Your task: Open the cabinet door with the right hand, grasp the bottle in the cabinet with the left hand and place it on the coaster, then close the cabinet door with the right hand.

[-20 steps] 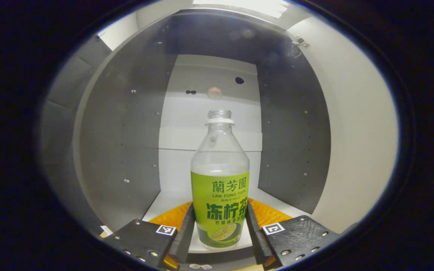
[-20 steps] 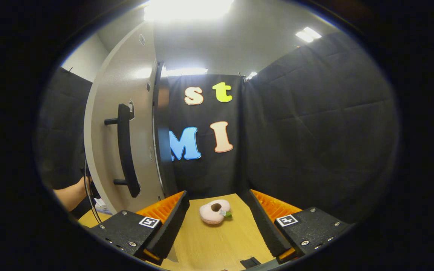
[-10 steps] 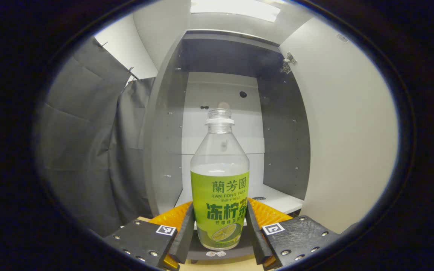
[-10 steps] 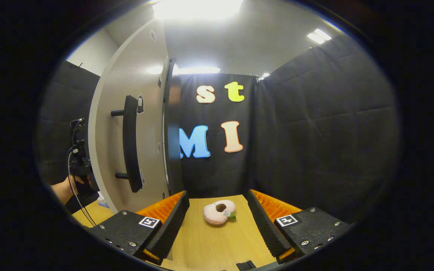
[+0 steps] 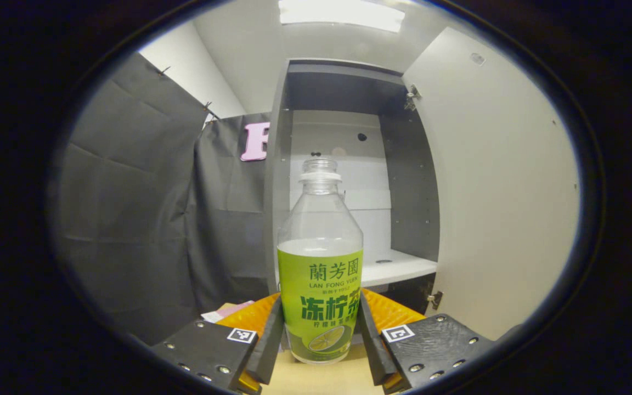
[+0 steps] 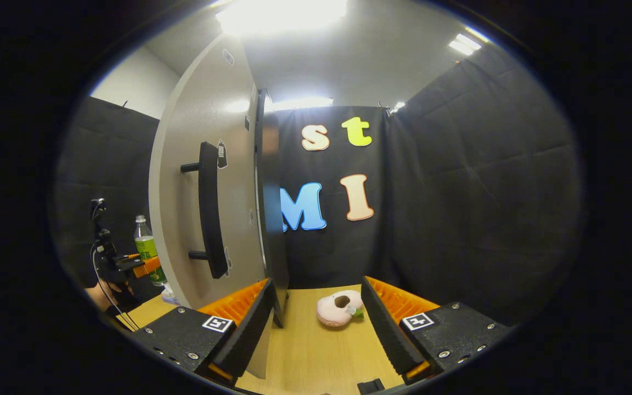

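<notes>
Left tongs (image 5: 320, 334) stay clamped on the bottle (image 5: 320, 274), now drawn clear of the cabinet (image 5: 349, 164) — a second ago it stood inside. Next comes the coaster. Right tongs (image 6: 316, 323) hang apart beside the open door (image 6: 206, 181).

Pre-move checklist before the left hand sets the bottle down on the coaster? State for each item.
1. Grip: left hand-held gripper has both fingers pressed on the bottle. Ok.
2. Bottle upright: stands vertical between the fingers. Ok.
3. Bottle out of the cabinet: its shelf lies behind the bottle, which is over the wooden table. Ok.
4. Cabinet door open, its edge standing beside the bottle in the right gripper view. Ok.
5. Coaster location: the pink item on the table may be it, not certain. Cannot tell.
6. Right hand-held gripper open and holding nothing, free for the door handle. Ok.
</notes>
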The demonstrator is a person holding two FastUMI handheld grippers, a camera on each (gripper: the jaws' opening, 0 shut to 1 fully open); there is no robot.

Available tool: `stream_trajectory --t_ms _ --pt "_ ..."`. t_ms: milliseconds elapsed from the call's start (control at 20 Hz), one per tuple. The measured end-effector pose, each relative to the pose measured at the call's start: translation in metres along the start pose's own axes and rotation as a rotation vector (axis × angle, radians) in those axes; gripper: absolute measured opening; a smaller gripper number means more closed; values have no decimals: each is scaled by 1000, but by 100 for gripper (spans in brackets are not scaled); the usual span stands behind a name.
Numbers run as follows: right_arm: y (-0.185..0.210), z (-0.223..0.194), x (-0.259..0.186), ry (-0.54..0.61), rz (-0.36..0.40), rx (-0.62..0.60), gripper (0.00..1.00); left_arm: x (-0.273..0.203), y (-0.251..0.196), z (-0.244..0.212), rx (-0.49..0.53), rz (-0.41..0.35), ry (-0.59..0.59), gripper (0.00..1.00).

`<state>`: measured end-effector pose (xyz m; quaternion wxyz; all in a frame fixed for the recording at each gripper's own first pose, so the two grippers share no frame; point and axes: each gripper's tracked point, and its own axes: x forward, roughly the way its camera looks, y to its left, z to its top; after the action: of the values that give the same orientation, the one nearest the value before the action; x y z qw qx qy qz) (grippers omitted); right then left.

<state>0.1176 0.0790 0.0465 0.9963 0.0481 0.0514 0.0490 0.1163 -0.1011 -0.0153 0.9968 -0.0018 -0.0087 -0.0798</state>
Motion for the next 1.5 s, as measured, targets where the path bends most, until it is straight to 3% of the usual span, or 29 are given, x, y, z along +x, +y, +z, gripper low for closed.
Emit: stream_trajectory --t_ms 100,550,600,800,1000,1050,1100,1250,1300,1350,1500 --pt "-1 -2 0 6 2 11 96 -20 2 -15 -7 8 10 68" --pt "-10 -7 -5 18 -14 47 96 -88 8 -90 -21 30 64 68" --pt "-10 -9 -4 23 -13 45 96 -94 8 -97 -24 34 67 72" --pt "-3 -15 -5 45 -5 29 95 -117 11 -138 -37 48 103 68" --pt "6 -23 -2 71 18 8 95 -130 11 -173 -50 59 117 68" --pt "9 -25 -1 78 23 1 95 -134 11 -184 -59 60 126 63" --pt "12 -27 -1 84 29 -3 95 -138 9 -195 -70 60 134 68" --pt "20 -35 0 108 54 -3 95 -144 6 -225 -79 63 167 68" --pt "22 -38 1 115 57 -9 95 -145 7 -231 -74 67 168 72" --pt "22 -40 2 123 58 -19 95 -144 9 -237 -71 72 169 68" --pt "26 -45 3 137 67 -40 95 -144 13 -252 -63 94 174 68"
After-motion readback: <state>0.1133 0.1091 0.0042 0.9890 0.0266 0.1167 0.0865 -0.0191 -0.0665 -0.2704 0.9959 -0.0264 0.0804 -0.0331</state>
